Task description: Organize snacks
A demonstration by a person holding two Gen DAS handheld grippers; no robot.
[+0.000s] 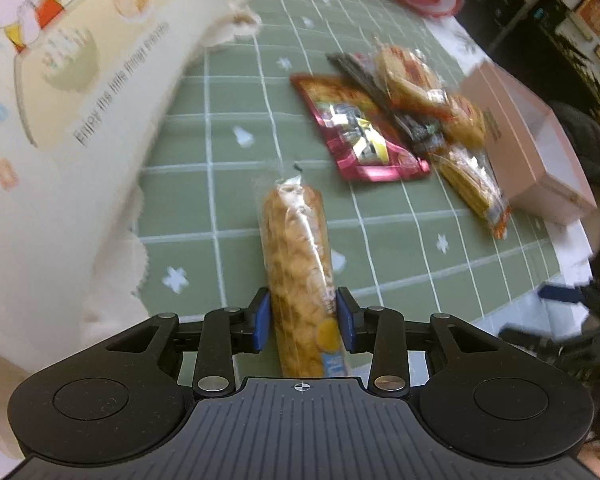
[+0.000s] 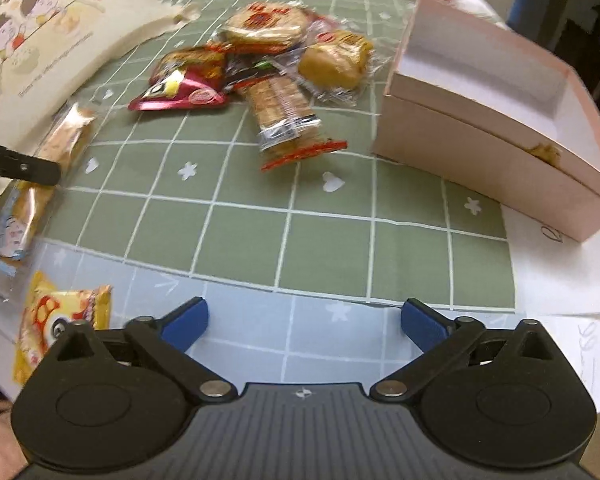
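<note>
1. Clamped in my left claw (image 1: pixel 304 320): a long clear-plastic packet of golden crackers (image 1: pixel 298 264), blue pads pressing both its sides, its far end pointing out over the green grid-patterned tablecloth (image 1: pixel 228 200).
2. My right claw (image 2: pixel 304 322) stands spread wide with nothing between its pads, above the tablecloth's near edge.
3. Open pink cardboard box (image 2: pixel 480 132) sits on the tablecloth's right side; whether the small brown thing in its near corner is a snack, I cannot tell.
4. Heap of mixed wrapped snacks (image 2: pixel 268 68) lies just left of the box.
5. Cream cartoon-printed fabric bag (image 1: pixel 60 92) lies well left of the box.
</note>
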